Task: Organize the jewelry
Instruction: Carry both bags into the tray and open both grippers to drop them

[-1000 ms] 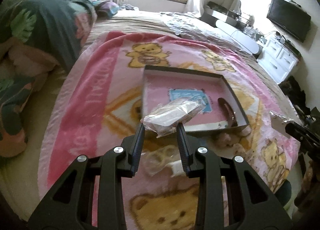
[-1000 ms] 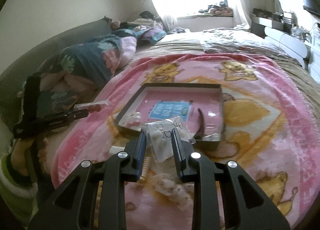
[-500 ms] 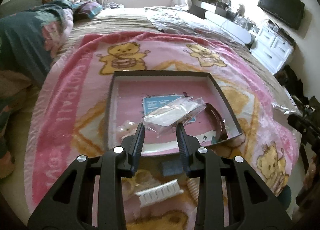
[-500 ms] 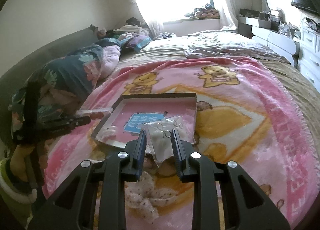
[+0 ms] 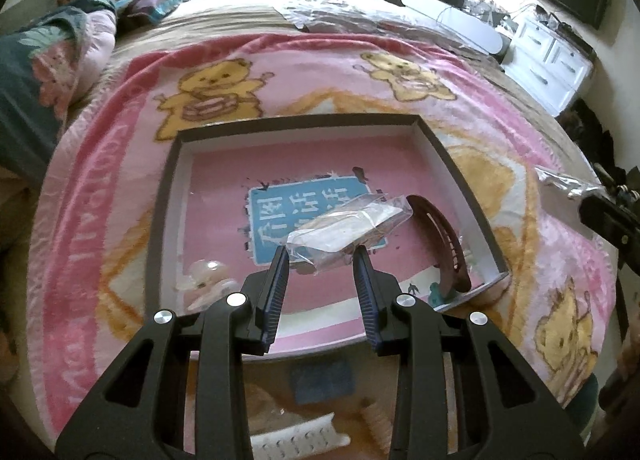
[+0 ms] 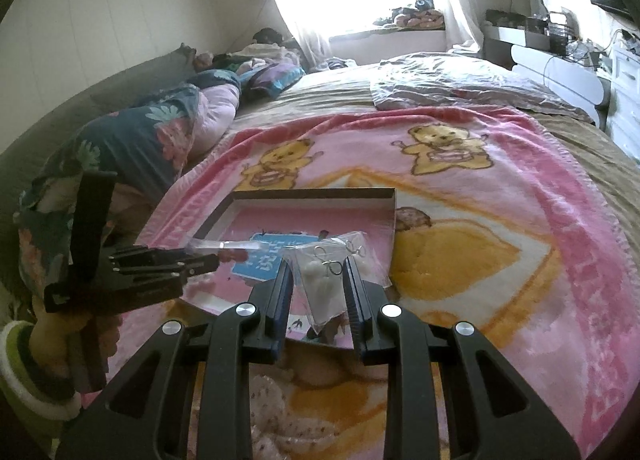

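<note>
**Mia:** The left gripper (image 5: pixel 321 254) has a small clear bag (image 5: pixel 347 229) pinched by one end between its two fingers. The fingers are partly closed, just as wide as the bag. The bag hangs over the middle of the box (image 5: pixel 452 164), above the blue sticker (image 5: pixel 280 216).

**Ben:** And the other one?

**Mia:** The right gripper (image 6: pixel 318 274) holds a second clear bag (image 6: pixel 326 288) the same way. It has white earrings with little wire hooks inside. That bag hangs over the near edge of the box, not in it yet.

**Ben:** Which way does the left bag point?

**Mia:** It is long and flat. In the left view its long side runs from the fingers up toward two o'clock. The far end almost reaches the brown hair clip (image 5: pixel 444 240) at three o'clock. I cannot tell if they touch.

**Ben:** How should it go down?

**Mia:** I think low and slow. Bring the bag close to the pink floor of the box, then open the fingers. Keep it away from the hair clip and from the pink thing (image 5: pixel 208 284) at eight o'clock. It is soft and light, so it may flop or slide if dropped from high up.

**Ben:** And the right bag?

**Mia:** It hangs with its point down, toward six o'clock. It should go farther over the box first.
</note>
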{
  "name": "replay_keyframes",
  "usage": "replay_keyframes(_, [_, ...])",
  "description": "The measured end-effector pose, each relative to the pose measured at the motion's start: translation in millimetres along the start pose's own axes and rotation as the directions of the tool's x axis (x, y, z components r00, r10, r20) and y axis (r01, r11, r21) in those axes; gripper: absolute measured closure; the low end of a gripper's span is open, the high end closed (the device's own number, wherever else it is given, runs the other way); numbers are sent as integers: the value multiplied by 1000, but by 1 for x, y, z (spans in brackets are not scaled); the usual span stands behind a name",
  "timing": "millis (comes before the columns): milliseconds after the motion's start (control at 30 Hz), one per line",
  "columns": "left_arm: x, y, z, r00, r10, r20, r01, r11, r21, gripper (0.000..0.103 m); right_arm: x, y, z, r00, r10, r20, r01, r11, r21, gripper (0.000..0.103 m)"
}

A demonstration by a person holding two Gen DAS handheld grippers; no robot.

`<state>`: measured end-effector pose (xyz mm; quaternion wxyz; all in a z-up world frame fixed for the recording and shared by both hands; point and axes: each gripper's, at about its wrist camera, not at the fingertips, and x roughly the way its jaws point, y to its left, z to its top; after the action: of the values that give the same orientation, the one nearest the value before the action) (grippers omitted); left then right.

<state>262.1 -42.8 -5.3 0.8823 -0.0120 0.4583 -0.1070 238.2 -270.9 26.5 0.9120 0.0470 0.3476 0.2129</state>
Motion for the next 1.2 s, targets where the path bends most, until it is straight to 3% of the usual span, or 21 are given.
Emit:
replay_keyframes(467, [36, 3, -9, 997, 14, -69, -14, 1000, -1, 72, 72, -16, 2, 996, 21, -91, -19, 1000, 21, 79])
replay_keyframes(967, [12, 21, -19, 998, 40, -40, -42, 998, -35, 65, 98, -20, -18, 988, 7, -156, 6, 997, 78, 75])
replay_keyframes(1200, [0, 24, -20, 999, 36, -19, -37, 998, -56, 62, 64, -20, -26, 994, -15, -111, 28, 993, 114, 44])
